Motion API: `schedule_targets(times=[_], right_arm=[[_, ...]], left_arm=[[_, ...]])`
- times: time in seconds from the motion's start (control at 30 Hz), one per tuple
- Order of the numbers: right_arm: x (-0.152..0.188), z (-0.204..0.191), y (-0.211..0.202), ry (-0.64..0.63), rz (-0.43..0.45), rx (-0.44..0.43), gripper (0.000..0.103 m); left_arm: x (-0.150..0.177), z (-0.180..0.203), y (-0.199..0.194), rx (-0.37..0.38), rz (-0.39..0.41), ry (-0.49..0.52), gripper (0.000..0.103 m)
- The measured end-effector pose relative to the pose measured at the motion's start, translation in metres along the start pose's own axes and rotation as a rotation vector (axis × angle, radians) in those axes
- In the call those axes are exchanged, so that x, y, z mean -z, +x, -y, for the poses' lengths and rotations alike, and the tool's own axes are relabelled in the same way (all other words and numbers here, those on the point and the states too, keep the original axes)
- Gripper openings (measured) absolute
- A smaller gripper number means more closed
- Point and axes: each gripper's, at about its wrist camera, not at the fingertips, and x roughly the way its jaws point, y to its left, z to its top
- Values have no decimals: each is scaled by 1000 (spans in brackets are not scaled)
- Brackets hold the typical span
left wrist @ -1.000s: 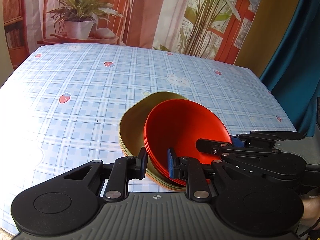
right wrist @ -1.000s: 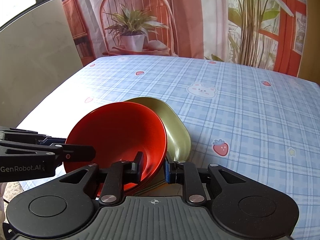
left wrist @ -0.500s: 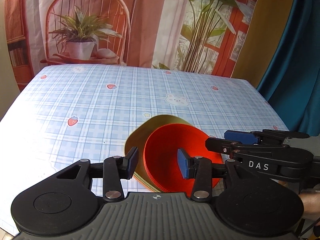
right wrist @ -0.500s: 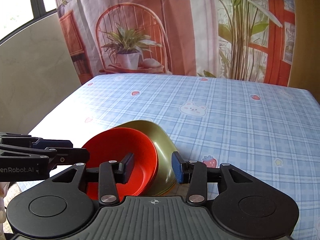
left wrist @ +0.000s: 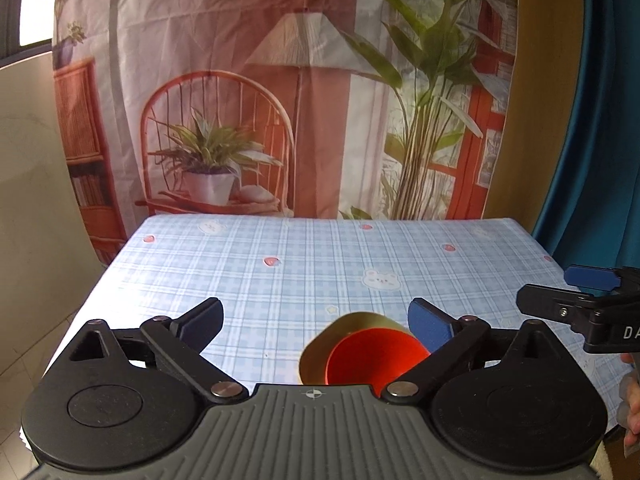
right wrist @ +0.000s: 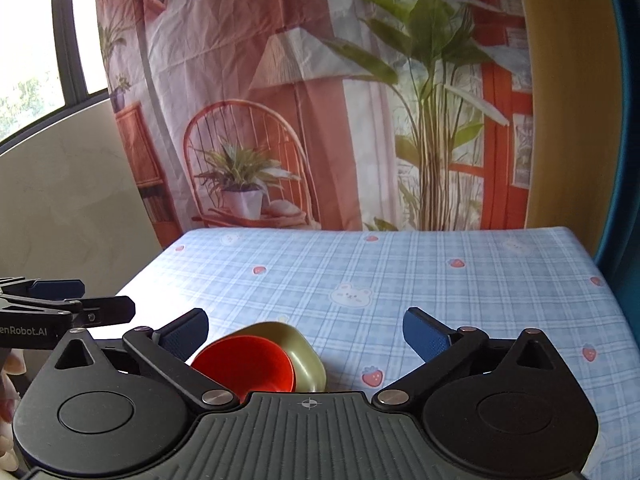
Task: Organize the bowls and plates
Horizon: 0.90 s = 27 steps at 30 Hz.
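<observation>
A printed backdrop (left wrist: 304,92) of a wicker chair, potted plants and a lamp hangs behind everything, with a blue curtain (left wrist: 600,120) at the right and a window (right wrist: 36,60) at the left. In front of it the surface (left wrist: 320,264), under a blue checked cloth with strawberries and little bears, lies bare but for one stack near its front edge. There the olive plate (right wrist: 304,354) sits with the red bowl (right wrist: 248,364) nested inside it. Both tongs hover above the stack and touch nothing: the left tongs (left wrist: 316,322) have just spread their jaws wide, as have the right tongs (right wrist: 306,332), with nothing between either pair.
</observation>
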Motion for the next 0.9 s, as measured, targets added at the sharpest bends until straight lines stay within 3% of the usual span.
schedule_targets(times=[0.27,0.53,0.9], right_arm=[[-21,-19,-56,-38,102,27,103],[-29,-29,-94,-63,149,65,103],[-27,-23,-101,-38,154,90,103]], left_arm=[[-17,9,-62,-115,122,31,103],[-21,7,-102,-118,199,-4,103],[-15,-1,-106,-129,168,-41,103]])
